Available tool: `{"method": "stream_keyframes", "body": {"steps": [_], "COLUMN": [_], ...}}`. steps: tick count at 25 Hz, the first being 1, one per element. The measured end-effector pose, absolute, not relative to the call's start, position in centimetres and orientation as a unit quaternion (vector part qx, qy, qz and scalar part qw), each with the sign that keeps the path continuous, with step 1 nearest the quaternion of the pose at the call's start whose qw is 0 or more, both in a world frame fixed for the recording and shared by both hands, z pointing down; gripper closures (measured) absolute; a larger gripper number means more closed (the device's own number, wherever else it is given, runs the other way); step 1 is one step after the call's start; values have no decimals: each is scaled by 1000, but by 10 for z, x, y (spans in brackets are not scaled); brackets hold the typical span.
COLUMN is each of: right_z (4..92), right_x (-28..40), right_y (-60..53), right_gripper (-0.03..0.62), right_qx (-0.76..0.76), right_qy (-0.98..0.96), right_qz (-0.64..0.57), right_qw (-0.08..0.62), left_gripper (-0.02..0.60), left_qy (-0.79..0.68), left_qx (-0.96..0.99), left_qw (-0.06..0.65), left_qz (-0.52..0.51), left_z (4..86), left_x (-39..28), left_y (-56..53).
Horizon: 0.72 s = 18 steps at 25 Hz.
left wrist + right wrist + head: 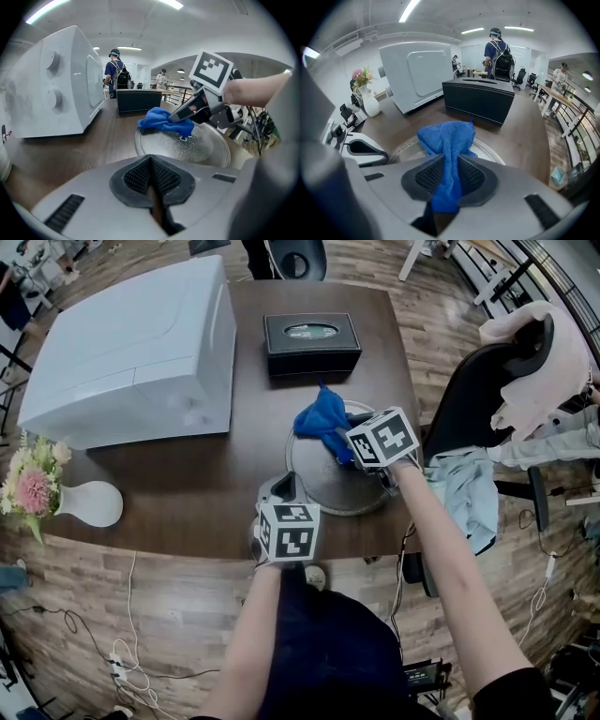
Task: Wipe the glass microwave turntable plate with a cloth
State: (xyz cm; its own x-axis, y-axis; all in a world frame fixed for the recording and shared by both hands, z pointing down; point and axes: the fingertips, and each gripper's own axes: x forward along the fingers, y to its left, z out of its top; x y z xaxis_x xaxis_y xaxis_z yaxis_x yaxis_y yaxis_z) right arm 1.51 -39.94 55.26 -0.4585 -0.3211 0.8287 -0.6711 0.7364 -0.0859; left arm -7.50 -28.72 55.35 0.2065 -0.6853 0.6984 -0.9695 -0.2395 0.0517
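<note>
The round glass turntable plate [323, 486] lies flat on the dark wooden table, near its front edge. A blue cloth [322, 418] is bunched on the plate's far side. My right gripper [345, 451] is shut on the cloth [447, 138], which hangs out between its pads over the plate [491, 153]. My left gripper [285, 489] sits low at the plate's near-left rim, its jaws shut with nothing held. In the left gripper view those jaws [151, 161] point across the plate [197, 150] toward the cloth [159, 119] and the right gripper [177, 117].
A white microwave [131, 348] fills the table's left back. A black tissue box [311, 341] stands just behind the plate. A white vase [92, 504] with flowers sits front left. An office chair [487, 395] draped with clothes stands to the right. People stand far behind.
</note>
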Motion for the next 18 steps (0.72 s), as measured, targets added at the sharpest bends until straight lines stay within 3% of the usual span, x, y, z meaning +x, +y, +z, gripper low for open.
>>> {"method": "stream_keyframes", "body": {"steps": [18], "right_z": [539], "right_x": [101], "right_y": [-445], "right_gripper": [520], "right_qx": [417], "right_qy": [-772], "right_qz": [161], "right_qw": [453], "left_gripper": [580], "left_qy": [-561], "left_qx": [735], "left_qw": [255], "left_qz": [283], "left_z": [554], "left_x": [-75], "left_y": [-286]}}
